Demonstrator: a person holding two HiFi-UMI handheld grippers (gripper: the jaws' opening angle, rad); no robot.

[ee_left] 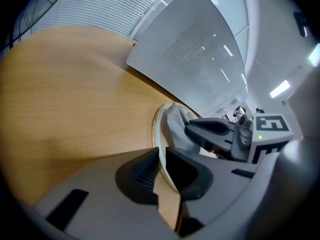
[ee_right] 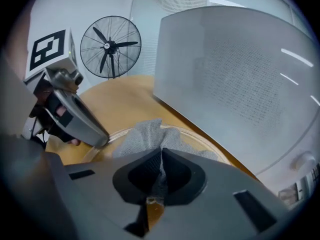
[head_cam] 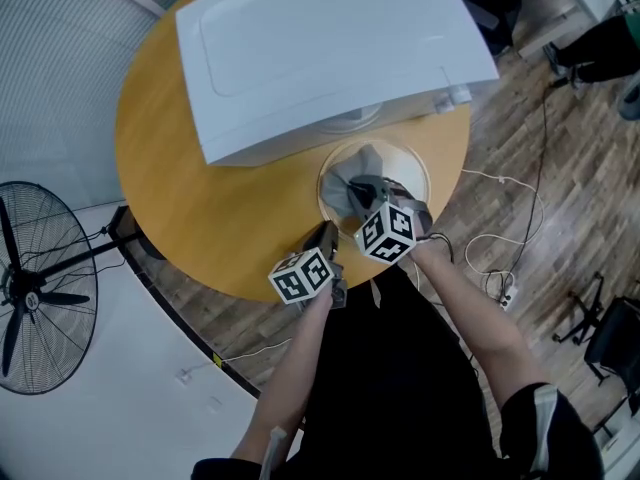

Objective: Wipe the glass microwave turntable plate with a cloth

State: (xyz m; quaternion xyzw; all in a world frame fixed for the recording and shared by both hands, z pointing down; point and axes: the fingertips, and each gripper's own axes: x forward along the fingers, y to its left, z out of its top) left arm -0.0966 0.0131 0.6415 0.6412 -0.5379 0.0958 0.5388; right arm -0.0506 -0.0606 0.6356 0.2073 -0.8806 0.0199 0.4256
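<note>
Left tongs (ee_left: 161,156) clamped on plate (ee_left: 156,129) rim; right tongs (ee_right: 161,159) pinching cloth (ee_right: 142,134). Glass likely slick, brittle: rim grip best.

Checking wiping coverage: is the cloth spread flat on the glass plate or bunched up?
Bunched up: the cloth rises in folds from the right gripper, whose jaws pinch it, over the glass plate.
</note>
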